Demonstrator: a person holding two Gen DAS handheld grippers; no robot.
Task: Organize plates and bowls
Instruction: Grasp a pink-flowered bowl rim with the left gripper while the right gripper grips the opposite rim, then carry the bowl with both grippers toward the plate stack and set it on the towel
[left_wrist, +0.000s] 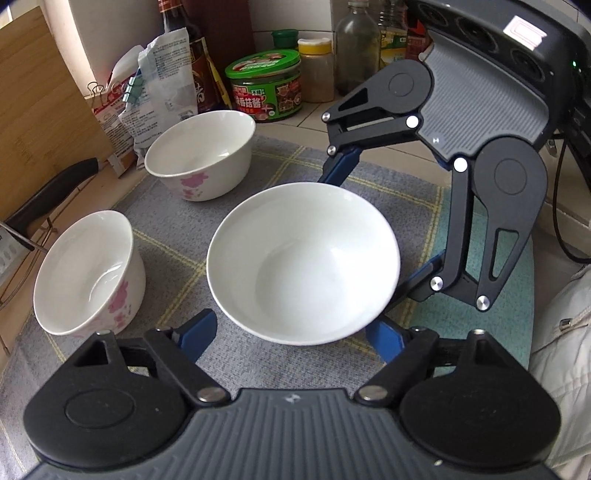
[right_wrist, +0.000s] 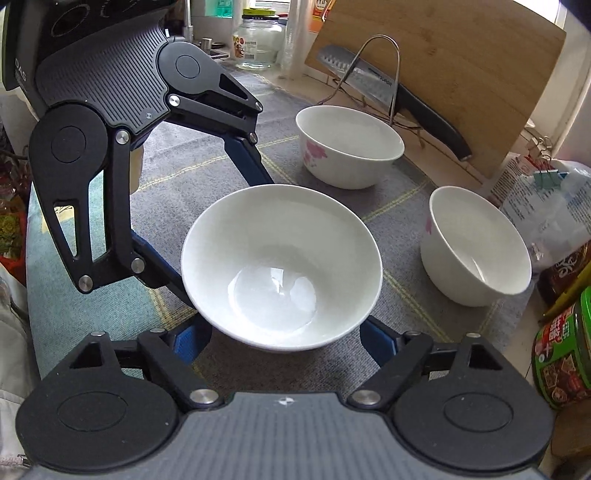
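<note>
Two grippers meet at one plain white bowl (left_wrist: 303, 264) in the middle of a grey checked mat (left_wrist: 177, 229), each tilted steeply down at it. The left gripper (left_wrist: 291, 332) comes in from the near edge of its own view, its blue fingers (left_wrist: 197, 332) straddling the bowl's base on either side; the right gripper (left_wrist: 373, 218) reaches in from the far right, its fingers disappearing behind the rim. Both sets of jaws bracket the bowl, but the bowl's flare hides the fingertips, so I cannot tell whether the pads press on it or merely flank it. Two flowered bowls (left_wrist: 201, 155) (left_wrist: 88, 273) stand apart on the mat toward a cutting board (right_wrist: 454, 77), where a knife (right_wrist: 391, 99) leans in a wire rack. A pale sleeve (left_wrist: 561, 354) is cut off at the right edge.
</note>
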